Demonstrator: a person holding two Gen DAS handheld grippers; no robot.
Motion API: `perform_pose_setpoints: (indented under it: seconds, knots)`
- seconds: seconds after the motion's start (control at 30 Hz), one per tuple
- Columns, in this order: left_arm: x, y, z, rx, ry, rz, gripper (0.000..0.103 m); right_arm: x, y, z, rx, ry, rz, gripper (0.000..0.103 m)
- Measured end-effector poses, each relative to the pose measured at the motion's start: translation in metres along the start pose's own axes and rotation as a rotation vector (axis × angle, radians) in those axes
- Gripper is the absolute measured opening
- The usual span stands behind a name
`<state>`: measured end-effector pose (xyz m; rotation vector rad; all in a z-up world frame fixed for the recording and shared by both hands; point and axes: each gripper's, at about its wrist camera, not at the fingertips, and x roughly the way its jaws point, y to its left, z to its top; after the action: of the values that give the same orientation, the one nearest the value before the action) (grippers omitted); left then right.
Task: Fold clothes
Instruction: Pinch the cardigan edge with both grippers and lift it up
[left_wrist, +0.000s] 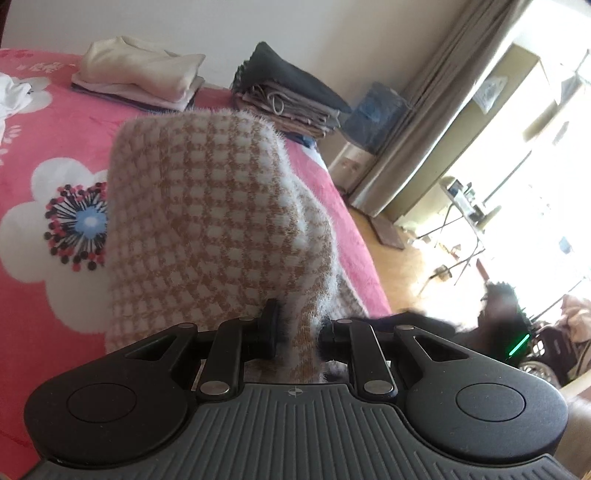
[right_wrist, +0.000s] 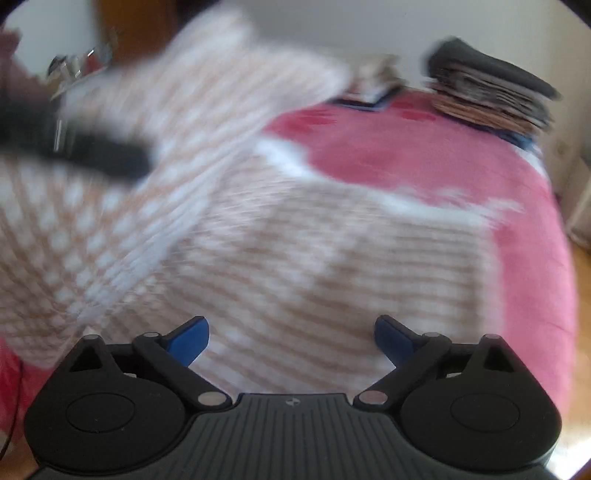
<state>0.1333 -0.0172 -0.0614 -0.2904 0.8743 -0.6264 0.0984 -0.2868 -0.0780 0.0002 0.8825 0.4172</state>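
Left fingers (left_wrist: 271, 326): clamped tight on a fold of the checked sweater (left_wrist: 207, 221), lifted off the pink blanket (left_wrist: 55, 122).
Right fingers (right_wrist: 190, 339): spread wide, nothing between them.
Sweater: rest spread on blanket below right gripper (right_wrist: 291, 341), blurred.

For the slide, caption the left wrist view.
Left gripper clamps a fold of fuzzy tan-and-white checked sweater above the pink floral blanket, folded stacks behind.

A pink flowered bed (left_wrist: 55, 147) carries cream folded clothes (left_wrist: 140, 74) at eleven o'clock, a dark stack (left_wrist: 291, 96) at one, the checked knit (right_wrist: 332, 258) spread centrally.
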Motion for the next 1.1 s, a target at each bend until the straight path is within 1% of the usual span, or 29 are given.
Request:
perform_pose_setpoints:
  seconds: [0.03, 0.07, 0.13, 0.17, 0.23, 0.27, 0.3, 0.33, 0.37, 0.43, 0.47, 0.5, 0.53, 0.6, 0.63, 0.7, 0.73, 0.8, 0.87, 0.9, 1.0, 1.03, 1.1]
  knots:
    - [0.004, -0.002, -0.001, 0.013, 0.004, 0.009, 0.017, -0.012, -0.018, 0.002, 0.080, -0.013, 0.026, 0.098]
    - [0.007, -0.004, -0.002, 0.030, 0.007, 0.018, 0.017, -0.021, -0.036, 0.003, 0.197, -0.045, 0.084, 0.098]
    - [0.012, -0.010, -0.005, 0.066, 0.004, 0.039, 0.017, -0.039, -0.072, 0.004, 0.461, -0.125, 0.229, 0.098]
    - [0.014, -0.015, -0.007, 0.086, 0.000, 0.051, 0.017, -0.040, -0.079, 0.006, 0.541, -0.143, 0.284, 0.098]
    - [0.016, -0.022, -0.012, 0.127, -0.003, 0.071, 0.017, -0.033, -0.082, 0.015, 0.642, -0.152, 0.374, 0.098]
    - [0.016, -0.025, -0.014, 0.146, -0.005, 0.080, 0.017, -0.027, -0.079, 0.019, 0.663, -0.142, 0.420, 0.098]
    - [0.016, -0.028, -0.016, 0.165, -0.007, 0.087, 0.018, -0.018, -0.071, 0.025, 0.661, -0.114, 0.467, 0.098]
    - [0.017, -0.031, -0.018, 0.183, -0.009, 0.095, 0.018, -0.009, -0.062, 0.030, 0.649, -0.084, 0.489, 0.098]
    - [0.017, -0.034, -0.020, 0.202, -0.011, 0.103, 0.018, -0.001, -0.053, 0.034, 0.634, -0.057, 0.497, 0.098]
    - [0.017, -0.038, -0.023, 0.233, -0.014, 0.116, 0.018, 0.014, -0.037, 0.041, 0.610, -0.017, 0.471, 0.097]
    - [0.017, -0.039, -0.024, 0.241, -0.014, 0.120, 0.018, 0.020, -0.033, 0.044, 0.609, -0.002, 0.452, 0.087]
    - [0.018, -0.041, -0.024, 0.249, -0.015, 0.124, 0.018, 0.027, -0.029, 0.046, 0.614, 0.012, 0.442, 0.071]
    - [0.018, -0.042, -0.025, 0.256, -0.015, 0.128, 0.019, 0.032, -0.026, 0.047, 0.624, 0.024, 0.433, 0.066]
    - [0.018, -0.045, -0.028, 0.278, -0.020, 0.140, 0.021, 0.041, -0.020, 0.047, 0.646, 0.044, 0.410, 0.048]
    - [0.018, -0.048, -0.029, 0.287, -0.026, 0.147, 0.026, 0.044, -0.019, 0.047, 0.649, 0.045, 0.398, 0.045]
    - [0.015, -0.052, -0.030, 0.292, -0.038, 0.134, 0.035, 0.045, -0.018, 0.048, 0.639, 0.035, 0.378, 0.033]
    - [0.011, -0.054, -0.031, 0.295, -0.040, 0.117, 0.037, 0.045, -0.017, 0.049, 0.625, 0.028, 0.369, 0.031]
    - [-0.001, -0.059, -0.036, 0.324, -0.044, 0.064, 0.038, 0.042, -0.016, 0.049, 0.598, 0.017, 0.352, 0.027]
    - [-0.017, -0.065, -0.044, 0.358, -0.040, -0.023, 0.039, 0.037, -0.014, 0.047, 0.570, 0.011, 0.342, 0.026]
    - [-0.026, -0.066, -0.048, 0.373, -0.042, -0.053, 0.039, 0.034, -0.014, 0.047, 0.554, 0.009, 0.340, 0.025]
    - [-0.053, -0.062, -0.060, 0.399, -0.053, -0.082, 0.040, 0.026, -0.016, 0.048, 0.495, 0.003, 0.333, 0.024]
    - [-0.059, -0.056, -0.061, 0.401, -0.056, -0.078, 0.040, 0.022, -0.018, 0.049, 0.474, -0.002, 0.332, 0.024]
    - [-0.064, -0.042, -0.060, 0.394, -0.062, -0.035, 0.041, 0.014, -0.022, 0.048, 0.446, -0.014, 0.321, 0.023]
